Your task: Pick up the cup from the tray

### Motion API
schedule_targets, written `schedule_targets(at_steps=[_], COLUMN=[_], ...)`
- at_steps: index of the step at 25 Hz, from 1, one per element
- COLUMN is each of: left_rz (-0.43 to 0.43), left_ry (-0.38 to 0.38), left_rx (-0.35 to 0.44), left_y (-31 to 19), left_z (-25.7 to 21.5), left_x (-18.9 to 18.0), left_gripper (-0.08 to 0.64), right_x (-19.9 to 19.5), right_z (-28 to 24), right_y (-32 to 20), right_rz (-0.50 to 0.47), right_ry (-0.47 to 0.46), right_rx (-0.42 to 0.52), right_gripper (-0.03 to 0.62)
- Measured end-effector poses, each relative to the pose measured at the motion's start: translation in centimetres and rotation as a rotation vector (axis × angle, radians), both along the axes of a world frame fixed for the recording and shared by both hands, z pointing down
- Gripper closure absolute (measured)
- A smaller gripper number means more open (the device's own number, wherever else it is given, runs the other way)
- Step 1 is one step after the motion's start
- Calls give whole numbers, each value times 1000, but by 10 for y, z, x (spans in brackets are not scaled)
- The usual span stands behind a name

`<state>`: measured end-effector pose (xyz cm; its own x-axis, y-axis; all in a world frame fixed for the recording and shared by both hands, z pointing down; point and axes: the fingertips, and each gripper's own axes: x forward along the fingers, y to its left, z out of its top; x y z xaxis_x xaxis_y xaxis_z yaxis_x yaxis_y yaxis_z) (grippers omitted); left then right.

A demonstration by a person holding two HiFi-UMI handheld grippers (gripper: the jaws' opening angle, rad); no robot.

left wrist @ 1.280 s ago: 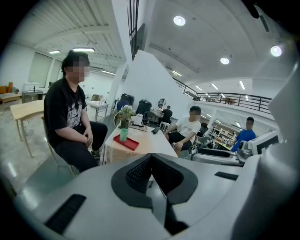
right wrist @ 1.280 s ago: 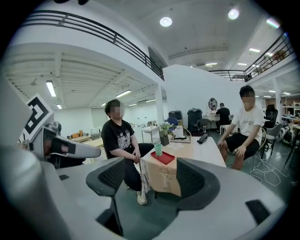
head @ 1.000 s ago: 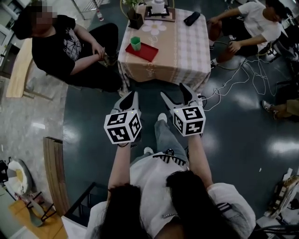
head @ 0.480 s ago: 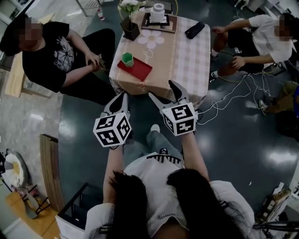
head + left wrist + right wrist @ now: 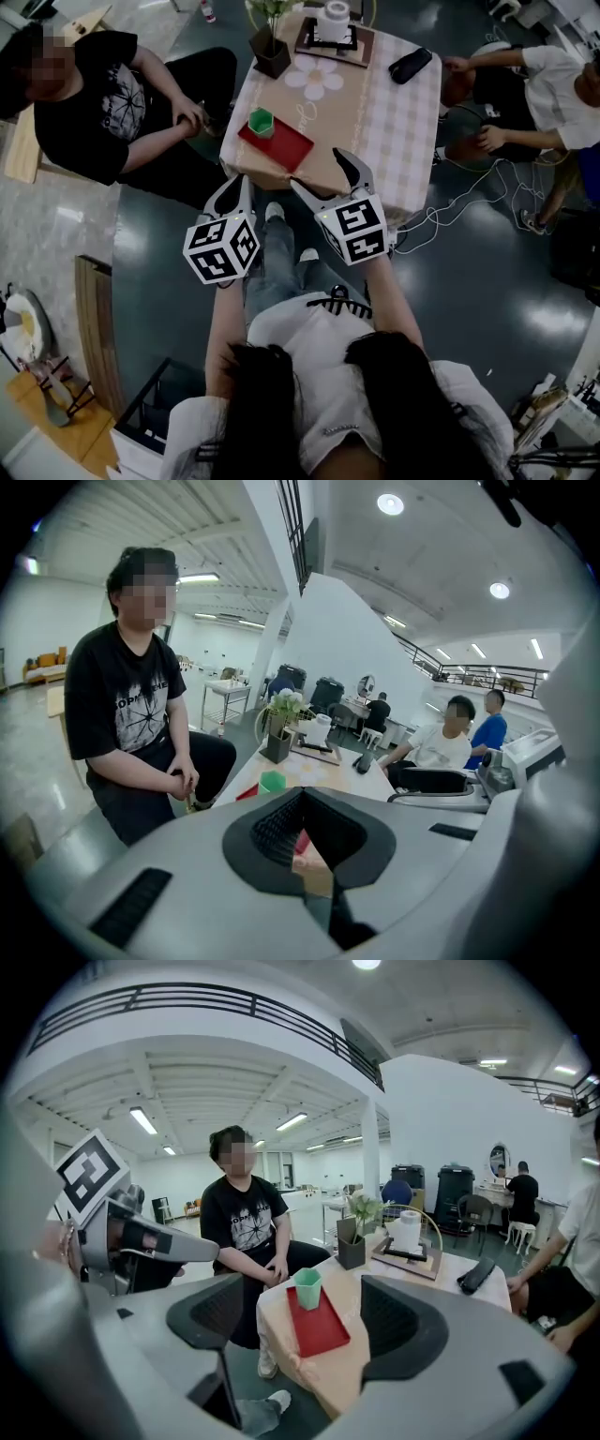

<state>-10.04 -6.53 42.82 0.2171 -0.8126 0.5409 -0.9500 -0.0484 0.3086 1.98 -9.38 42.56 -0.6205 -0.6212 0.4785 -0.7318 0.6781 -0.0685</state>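
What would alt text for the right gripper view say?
A green cup stands on a red tray at a table corner, seen far off between the right claw's empty jaws, which have just been opening. A person sits behind.

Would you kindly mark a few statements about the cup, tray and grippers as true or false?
The green faceted cup stands upright on the flat red rectangular tray. True.
The right gripper is shut on the cup. False: it is empty, its jaws wide apart, having just been opening.
The tray lies in the middle of the checked-cloth table. False: it lies at a corner.
A white paper roll stands at the table's far end. True.
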Motion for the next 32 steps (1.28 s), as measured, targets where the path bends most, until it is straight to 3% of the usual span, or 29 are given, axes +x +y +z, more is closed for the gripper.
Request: schedule_targets(at_steps=[7,17,24,32], left_rz=[-2,94,161,193], left_ry=[-6,-1,3,17], left_rx=[-45,-159,-206,-249], left_y=[-64,-131,-158,-167], left_z=[24,65,87,104], left_x=[-32,-67,-74,-85], left_gripper=[552,552,552,552], right_x=[-50,-125,-144,-146], right_z=[26,107,159,186], right_y=[-59,-125,-141,-147], right_rz=[-71,-161,-252,-254], right_ry=[86,288,433,507], right_rx=[-37,-149,-207,-280], right_gripper=[215,212,213,216])
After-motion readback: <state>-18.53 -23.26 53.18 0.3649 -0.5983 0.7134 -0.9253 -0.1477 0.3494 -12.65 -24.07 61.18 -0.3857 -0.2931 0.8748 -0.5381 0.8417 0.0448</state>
